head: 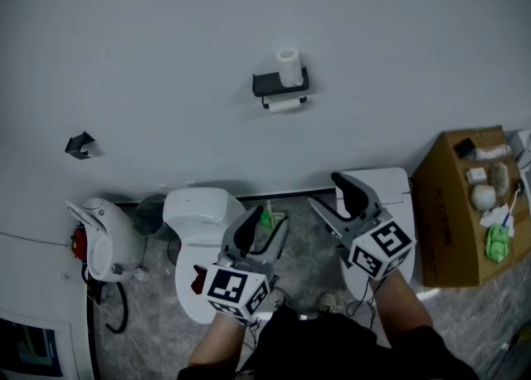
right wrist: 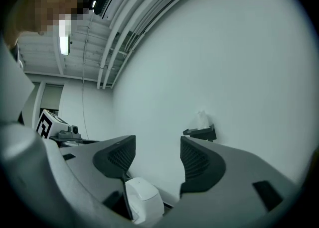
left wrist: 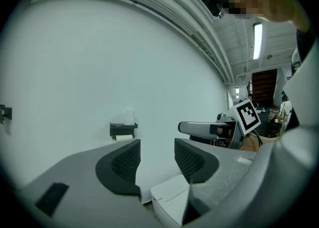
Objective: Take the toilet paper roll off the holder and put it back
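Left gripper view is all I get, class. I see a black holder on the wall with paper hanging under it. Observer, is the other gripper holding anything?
Observer: No. The right gripper has its jaws apart, with only bare wall between them.
Operator: What is the pale blur above the holder?
Observer: A spare roll, standing upright on top of it.
Operator: Anything at the far right?
Observer: A cardboard box stands on the floor by the wall.
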`<state>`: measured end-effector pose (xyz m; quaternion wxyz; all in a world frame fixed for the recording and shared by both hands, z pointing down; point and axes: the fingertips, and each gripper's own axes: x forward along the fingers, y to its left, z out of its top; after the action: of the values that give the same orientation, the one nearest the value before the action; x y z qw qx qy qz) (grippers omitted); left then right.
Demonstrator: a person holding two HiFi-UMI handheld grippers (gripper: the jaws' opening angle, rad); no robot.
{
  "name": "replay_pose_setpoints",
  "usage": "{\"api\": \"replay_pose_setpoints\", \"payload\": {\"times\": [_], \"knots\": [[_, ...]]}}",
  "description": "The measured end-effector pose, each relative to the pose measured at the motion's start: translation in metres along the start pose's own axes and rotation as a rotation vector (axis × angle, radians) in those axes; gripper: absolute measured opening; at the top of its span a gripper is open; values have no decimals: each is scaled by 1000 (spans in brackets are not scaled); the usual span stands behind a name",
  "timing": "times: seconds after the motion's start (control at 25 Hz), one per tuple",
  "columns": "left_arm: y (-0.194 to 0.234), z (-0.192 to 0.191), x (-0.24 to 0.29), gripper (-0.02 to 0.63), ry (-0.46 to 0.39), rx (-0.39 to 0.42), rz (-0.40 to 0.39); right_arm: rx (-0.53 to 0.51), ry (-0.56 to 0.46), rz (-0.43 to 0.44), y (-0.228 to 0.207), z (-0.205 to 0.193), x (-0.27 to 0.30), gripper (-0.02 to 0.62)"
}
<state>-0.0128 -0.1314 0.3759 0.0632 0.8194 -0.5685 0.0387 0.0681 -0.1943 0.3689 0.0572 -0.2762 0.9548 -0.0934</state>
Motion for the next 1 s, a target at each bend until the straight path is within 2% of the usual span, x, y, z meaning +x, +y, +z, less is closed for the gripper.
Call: {"api": "replay_pose_setpoints", "payload": {"times": [0.32,0.8,1.0], "knots": [[54,3,28,204,-38,-16,-51,-16,6,-67,-21,2,53,288],[189,19,79,207,-64,-30,-186,-8,-8,-210,-45,5,184,298],[211,19,88,207,-76,-34,-215,-25,-11,-246,-50,4,203,304]]}}
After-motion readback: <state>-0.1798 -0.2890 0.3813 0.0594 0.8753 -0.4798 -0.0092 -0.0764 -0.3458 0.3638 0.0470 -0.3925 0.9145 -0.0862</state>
